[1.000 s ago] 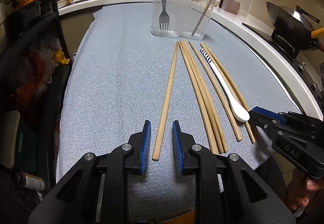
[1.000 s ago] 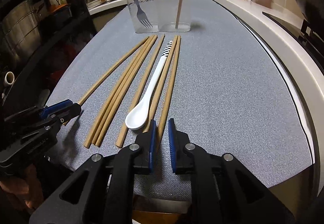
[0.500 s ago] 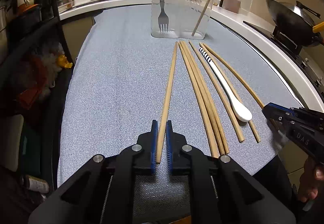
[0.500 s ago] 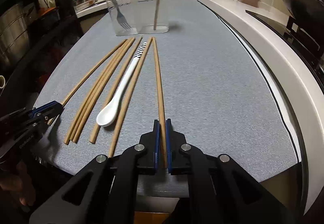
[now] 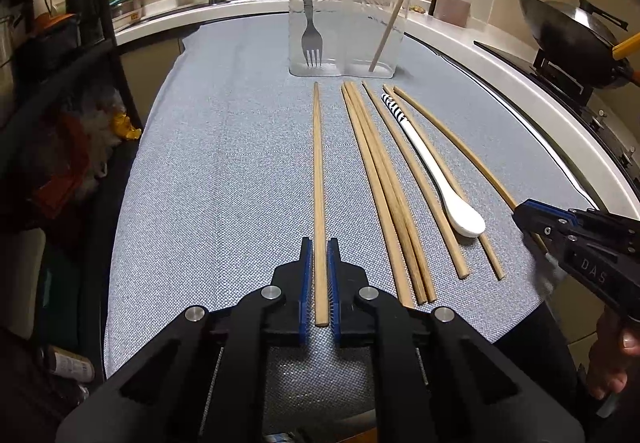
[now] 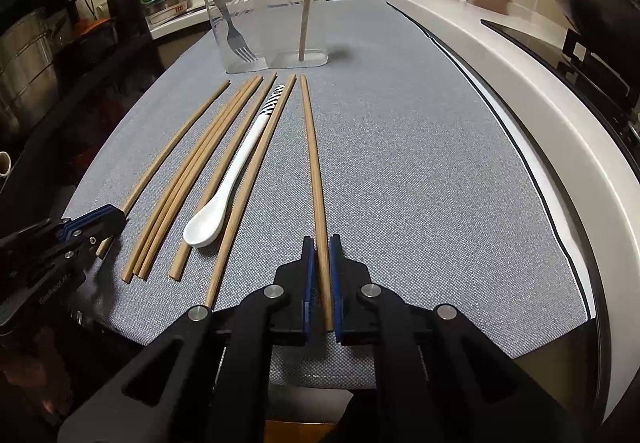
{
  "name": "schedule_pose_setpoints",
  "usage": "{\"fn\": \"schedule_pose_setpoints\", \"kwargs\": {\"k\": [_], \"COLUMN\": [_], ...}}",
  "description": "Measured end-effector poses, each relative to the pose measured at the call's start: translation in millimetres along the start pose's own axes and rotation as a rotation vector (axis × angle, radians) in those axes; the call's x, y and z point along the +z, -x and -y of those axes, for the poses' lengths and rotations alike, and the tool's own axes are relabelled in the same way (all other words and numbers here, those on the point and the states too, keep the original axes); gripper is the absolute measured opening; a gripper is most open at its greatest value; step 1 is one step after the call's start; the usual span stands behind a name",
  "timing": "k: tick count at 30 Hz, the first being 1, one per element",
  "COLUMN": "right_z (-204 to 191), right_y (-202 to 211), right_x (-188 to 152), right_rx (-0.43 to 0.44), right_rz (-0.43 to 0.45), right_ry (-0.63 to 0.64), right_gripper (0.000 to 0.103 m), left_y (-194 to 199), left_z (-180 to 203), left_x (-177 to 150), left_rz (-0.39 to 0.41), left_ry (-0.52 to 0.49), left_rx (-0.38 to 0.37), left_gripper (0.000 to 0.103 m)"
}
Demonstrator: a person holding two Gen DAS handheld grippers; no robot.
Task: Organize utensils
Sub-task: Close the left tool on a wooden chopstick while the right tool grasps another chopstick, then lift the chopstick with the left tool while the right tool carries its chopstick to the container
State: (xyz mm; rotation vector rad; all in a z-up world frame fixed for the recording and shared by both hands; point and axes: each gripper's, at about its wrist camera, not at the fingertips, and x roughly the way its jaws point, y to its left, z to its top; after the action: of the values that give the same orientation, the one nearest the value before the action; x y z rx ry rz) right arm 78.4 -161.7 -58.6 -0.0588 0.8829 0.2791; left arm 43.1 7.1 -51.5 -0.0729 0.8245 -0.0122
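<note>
On the desk, under its grey mat, we list by size: one clear two-part holder at the far edge, already holding a fork in its left part and one chopstick in its right; one white spoon lying flat among five loose chopsticks, all unsorted. We hold two more: our left tongs are clenched on the near end of the leftmost chopstick, our right tongs on the rightmost chopstick; both sticks appear to rest on the mat. We judge sorting barely begun, eight pieces outstanding.
</note>
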Motion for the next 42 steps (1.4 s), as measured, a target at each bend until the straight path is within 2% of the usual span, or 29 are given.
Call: {"fn": "schedule_pose_setpoints", "kwargs": {"k": [21, 27, 35, 42], "right_z": [-4.6, -5.5, -6.9, -6.1], "right_y": [0.8, 4.3, 27.5, 57.5], "right_x": [-0.8, -0.8, 1.2, 6.1], "right_rx": [-0.018, -0.020, -0.033, -0.038], "right_rz": [0.019, 0.016, 0.070, 0.156], "right_ry": [0.021, 0.026, 0.034, 0.040], "right_gripper": [0.009, 0.006, 0.006, 0.006], "left_y": [-3.9, -3.4, 9.9, 29.6], "left_z": [4.3, 3.5, 1.2, 1.0], "left_x": [3.0, 3.3, 3.0, 5.6], "left_rz": [0.014, 0.011, 0.048, 0.123], "left_ry": [-0.005, 0.004, 0.004, -0.006], "left_rx": [0.013, 0.011, 0.005, 0.021], "left_gripper": [0.008, 0.007, 0.007, 0.007]}}
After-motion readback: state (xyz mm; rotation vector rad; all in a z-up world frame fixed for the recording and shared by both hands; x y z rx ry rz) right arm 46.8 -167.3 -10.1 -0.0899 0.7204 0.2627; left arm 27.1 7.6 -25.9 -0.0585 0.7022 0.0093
